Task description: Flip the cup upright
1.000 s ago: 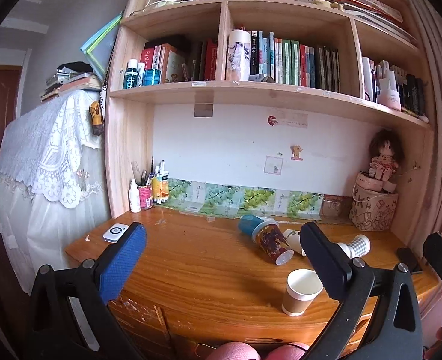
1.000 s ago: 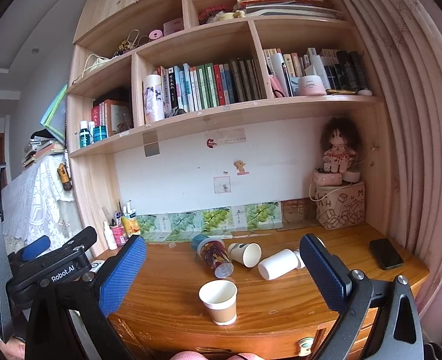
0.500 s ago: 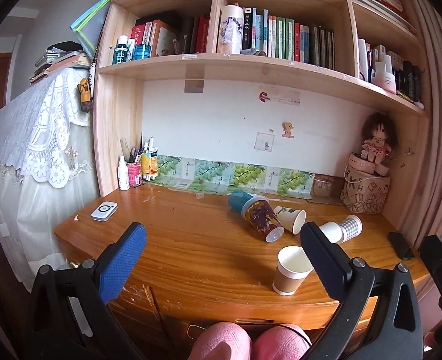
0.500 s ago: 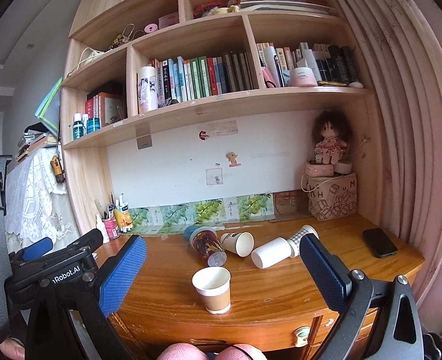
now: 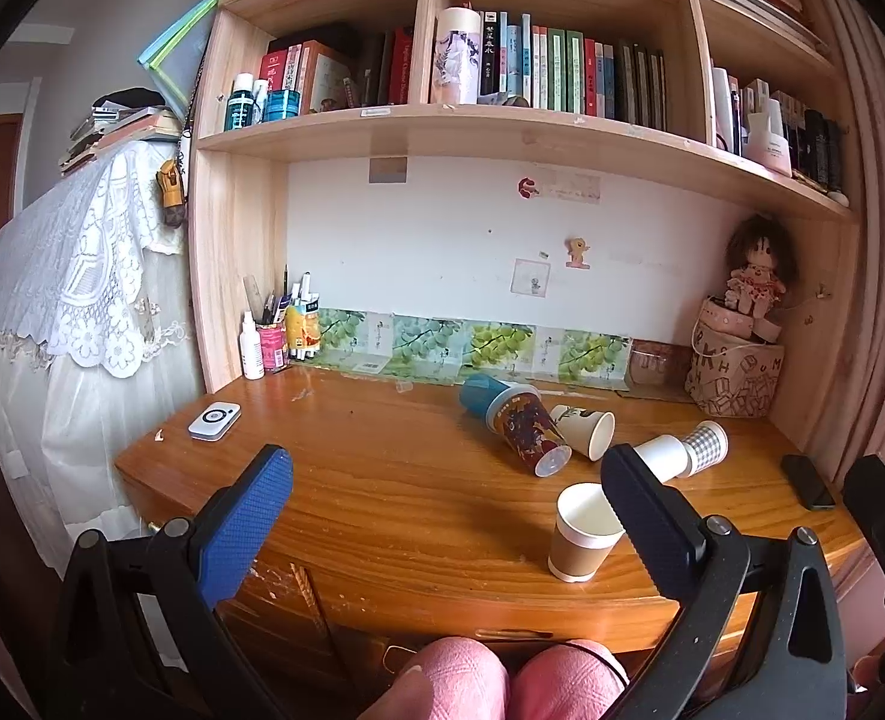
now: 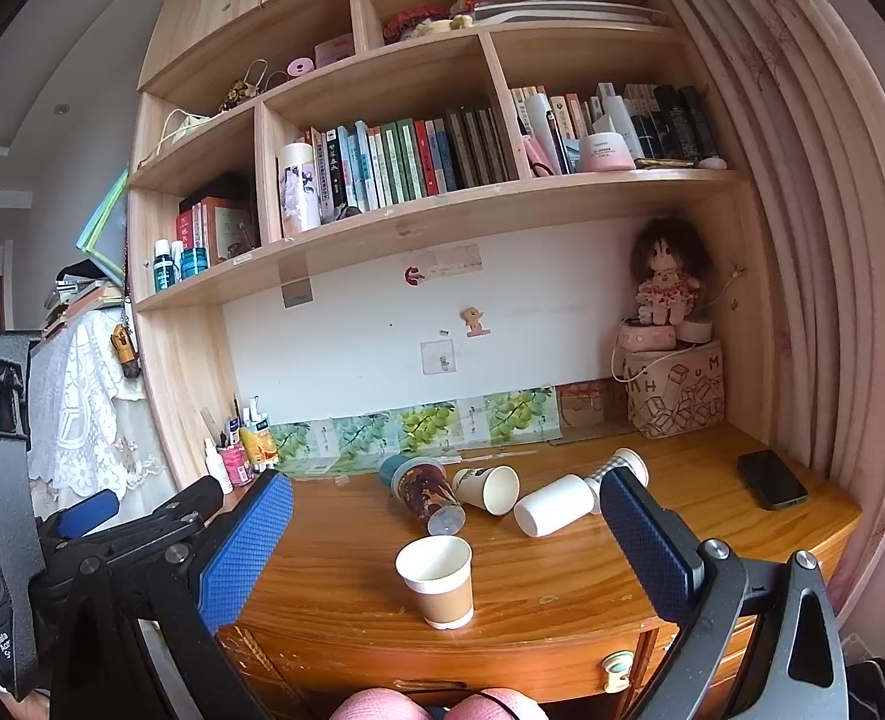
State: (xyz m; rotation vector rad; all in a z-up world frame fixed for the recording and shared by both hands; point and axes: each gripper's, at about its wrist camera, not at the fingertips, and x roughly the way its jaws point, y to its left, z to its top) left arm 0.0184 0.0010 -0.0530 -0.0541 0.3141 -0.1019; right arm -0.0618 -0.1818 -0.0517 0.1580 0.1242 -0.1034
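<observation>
The left gripper (image 5: 445,507) has black angular arms with silver screws and blue diamond-textured pads (image 5: 244,531). The right gripper (image 6: 445,531) matches it. Below each gripper, the person's pink-clad knees (image 5: 502,681) show.

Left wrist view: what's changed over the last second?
Both cameras drew back and tipped down, so the desk sits higher in view and the person's knees appear. Nothing grasped; both jaws stayed open. The brown cup remains upright, the tumbler and other cups still lie tipped.
</observation>
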